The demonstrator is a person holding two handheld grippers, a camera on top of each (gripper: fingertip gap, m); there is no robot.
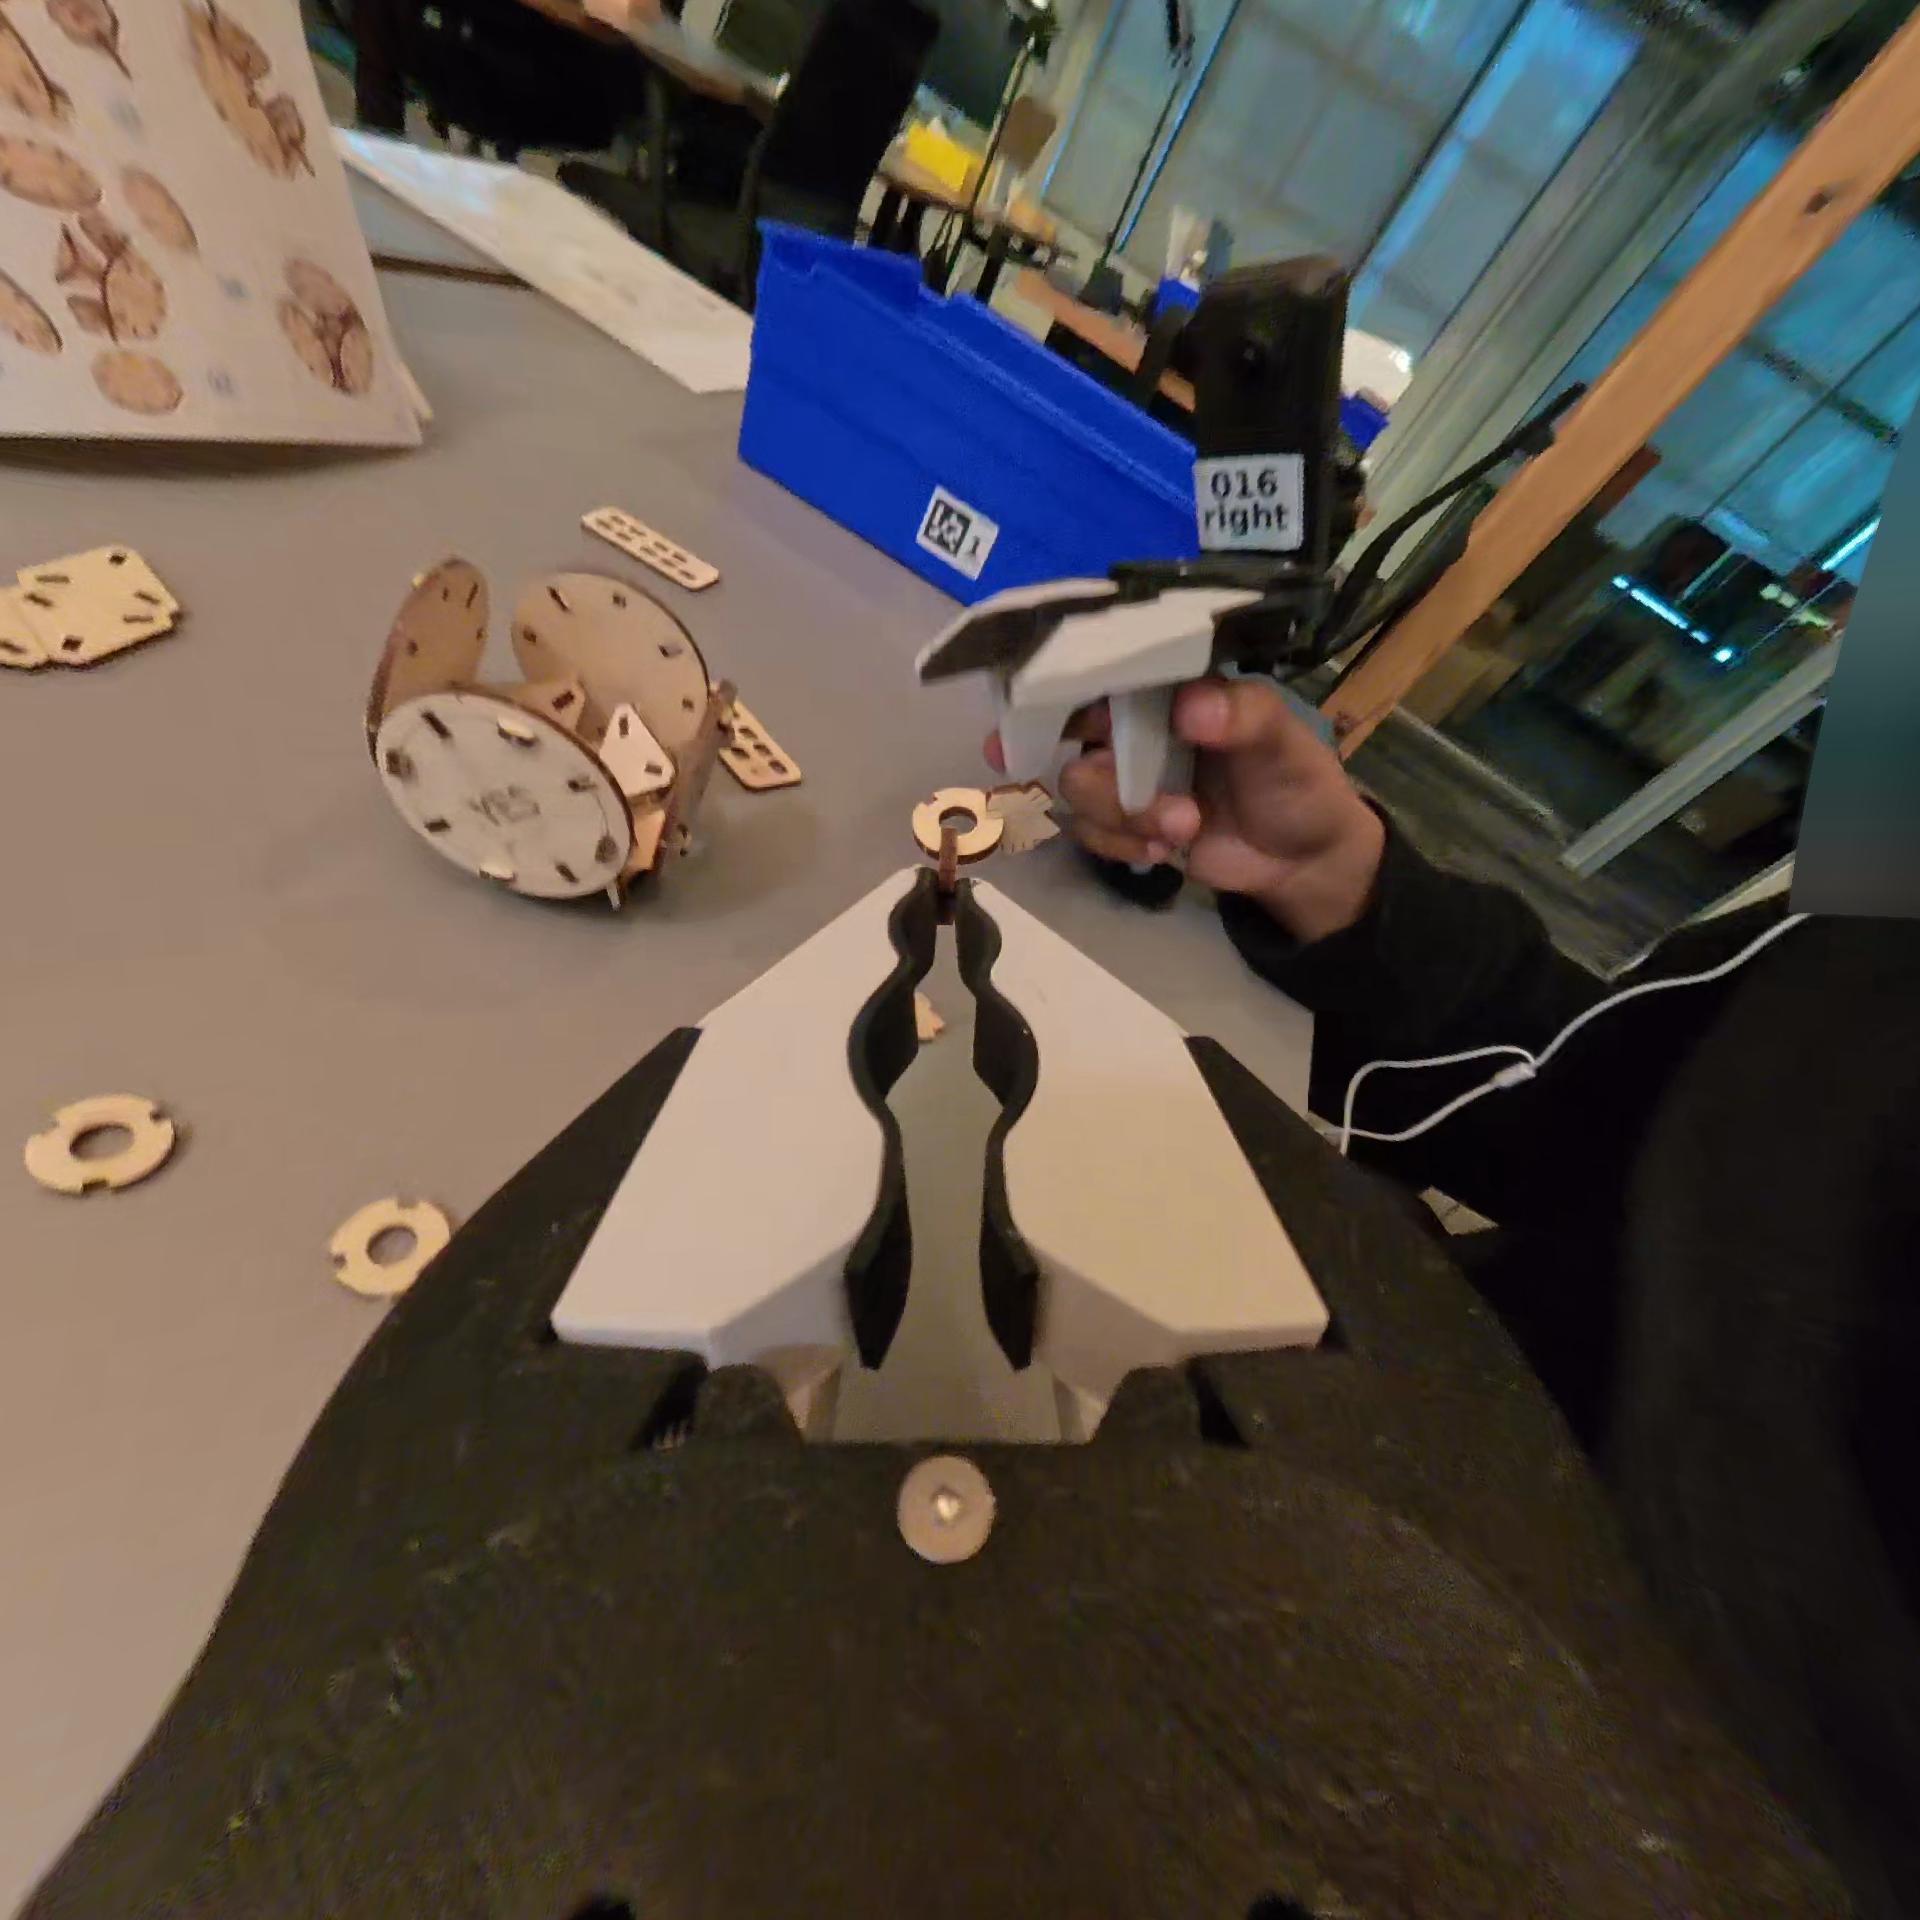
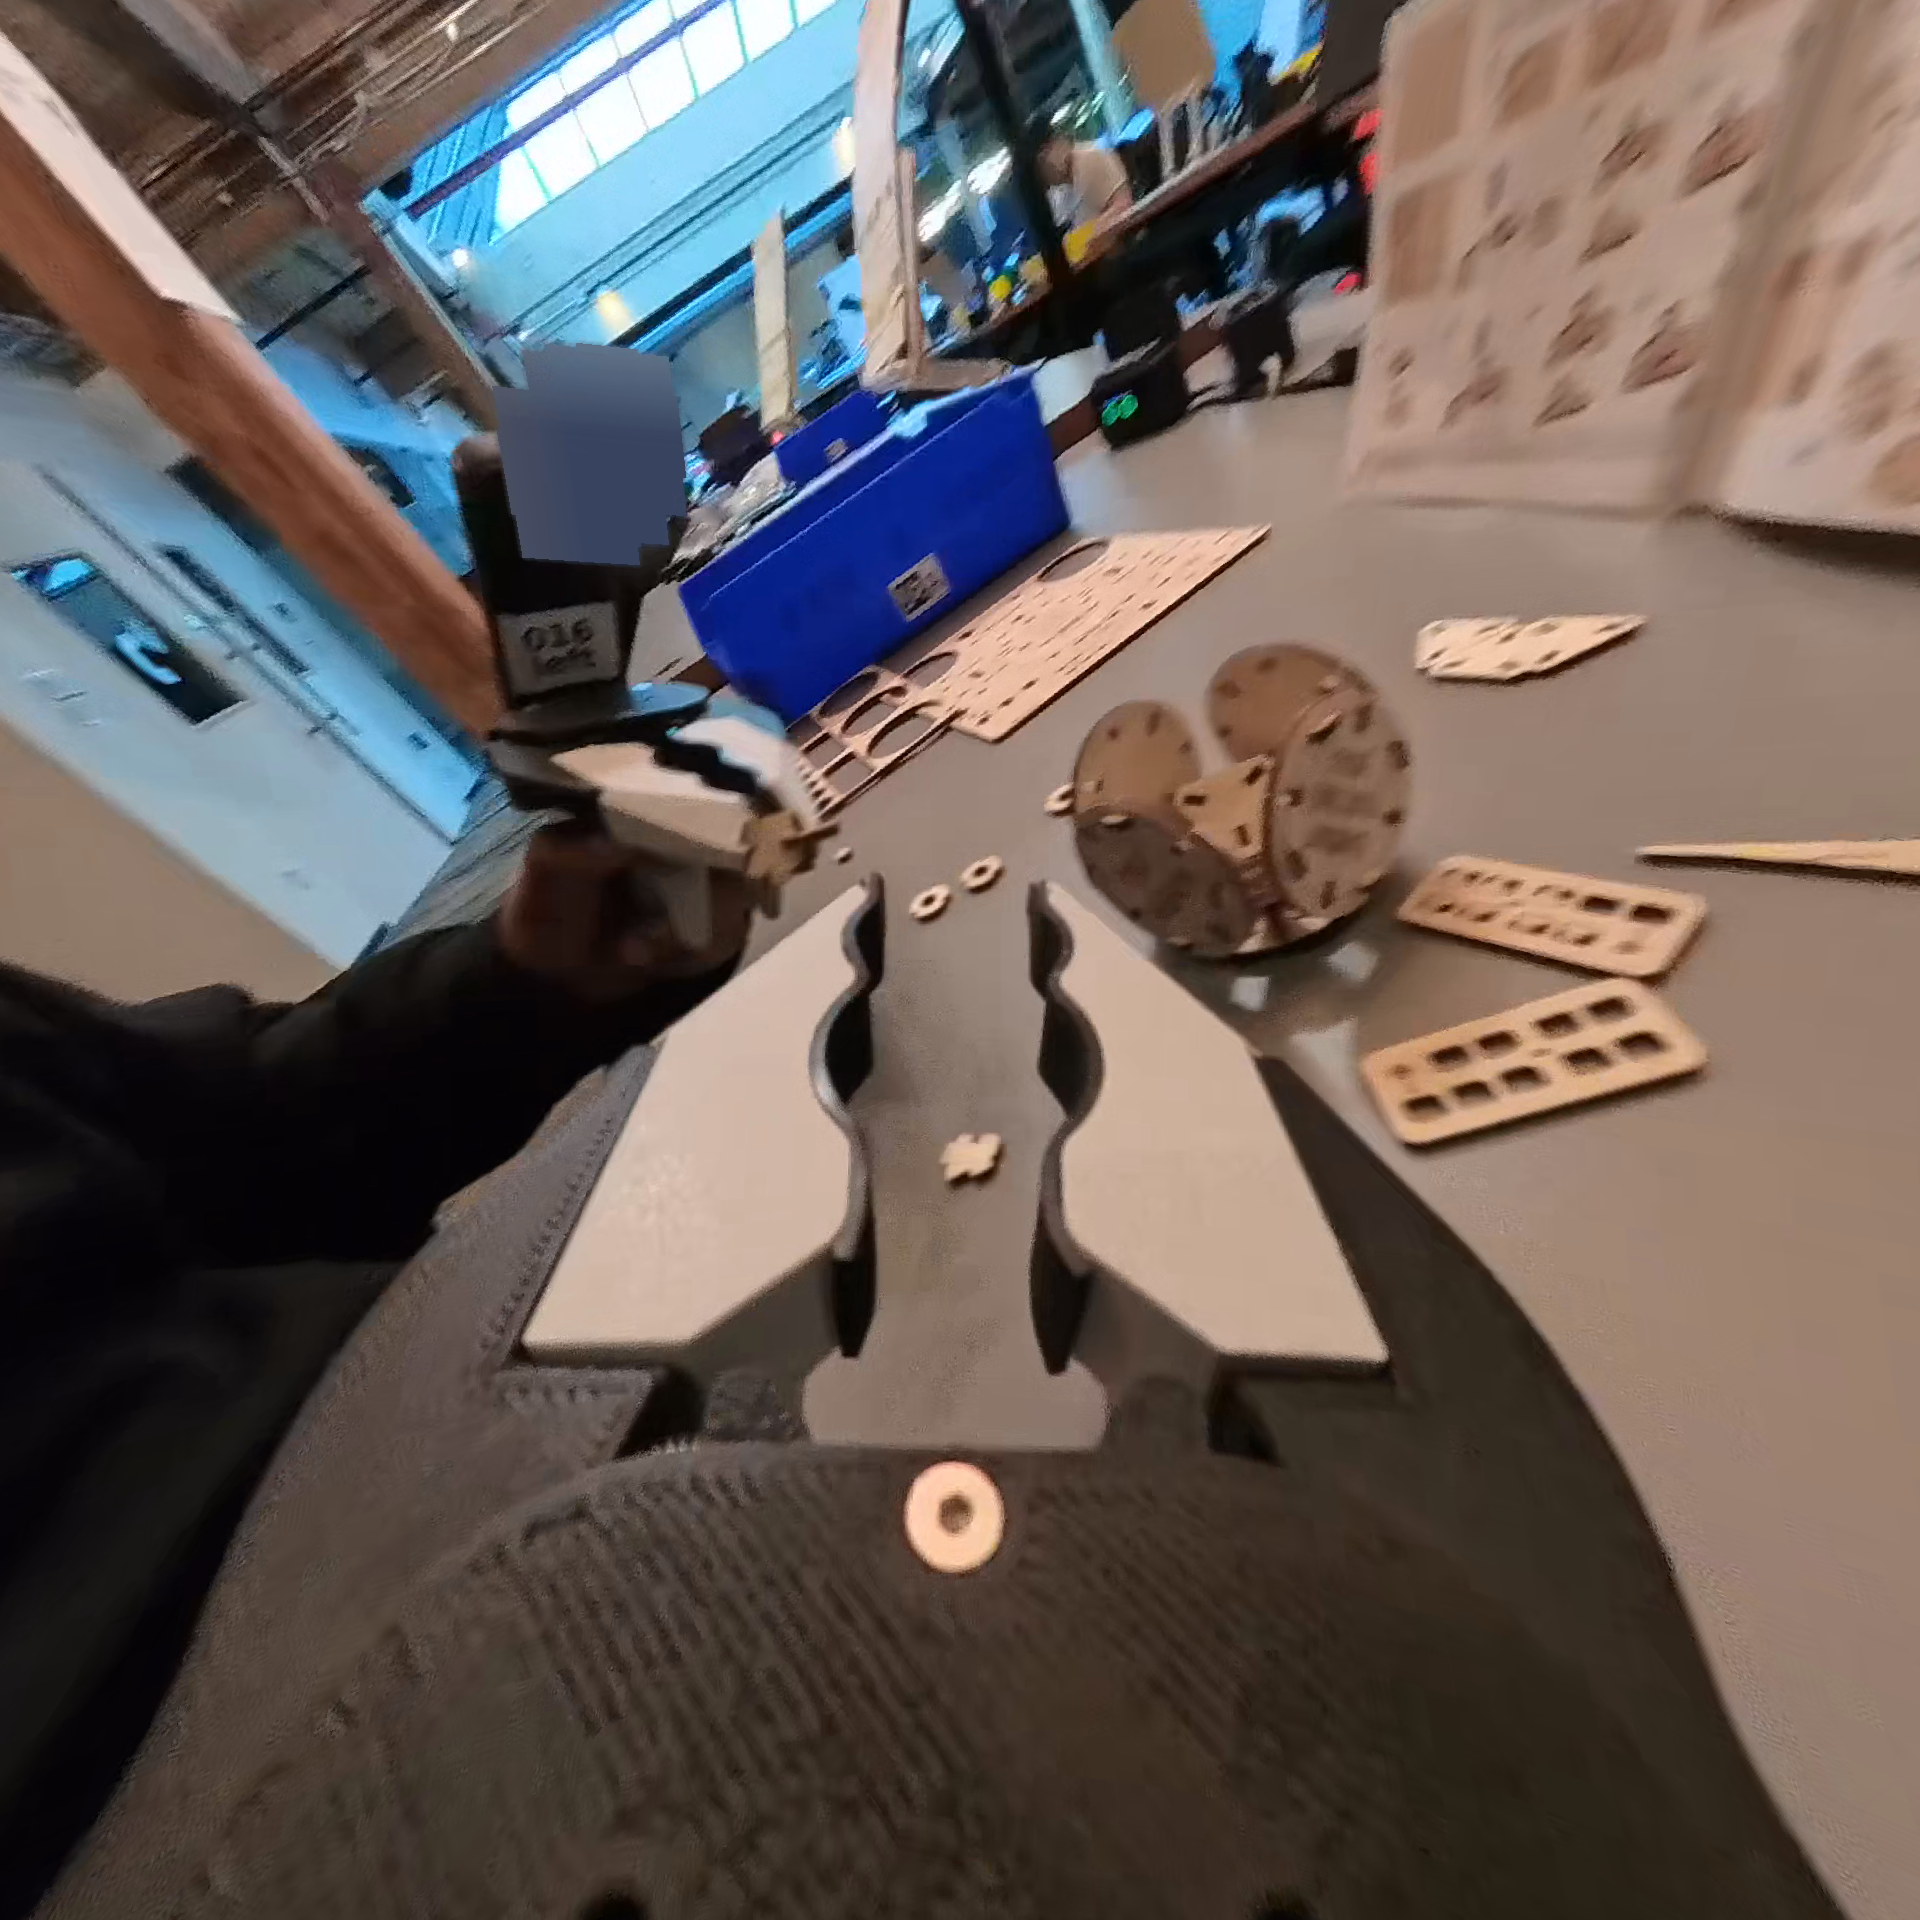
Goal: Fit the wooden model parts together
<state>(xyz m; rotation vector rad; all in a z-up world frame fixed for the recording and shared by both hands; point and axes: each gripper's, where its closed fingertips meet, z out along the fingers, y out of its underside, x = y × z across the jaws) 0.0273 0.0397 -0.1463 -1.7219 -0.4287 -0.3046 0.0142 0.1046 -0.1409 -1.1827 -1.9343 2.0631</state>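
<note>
Plywood, pale and laser-cut, is what my left gripper point(image 1: 943, 896) has: its jaws are nearly together and pinch a small thin piece point(image 1: 945, 868) edge-on at the very tips; from the right wrist view that same piece point(image 2: 777, 844) shows as a notched, gear-like bit sticking out past the tips, held above the grey worktop point(image 1: 260, 987). My right gripper point(image 2: 954, 914) has its jaws parted with nothing between them; under them on the worktop lies a small cross-shaped piece point(image 2: 972, 1157), and just ahead two little rings point(image 2: 954, 888). A wooden ring point(image 1: 958, 824) and a toothed piece point(image 1: 1023, 816) lie touching just beyond the left tips; a half-built assembly of round discs point(image 1: 540, 748) stands to the left; slotted strips point(image 2: 1538, 1060) lie on the right; a blue bin point(image 1: 935, 416) sits farther back.
</note>
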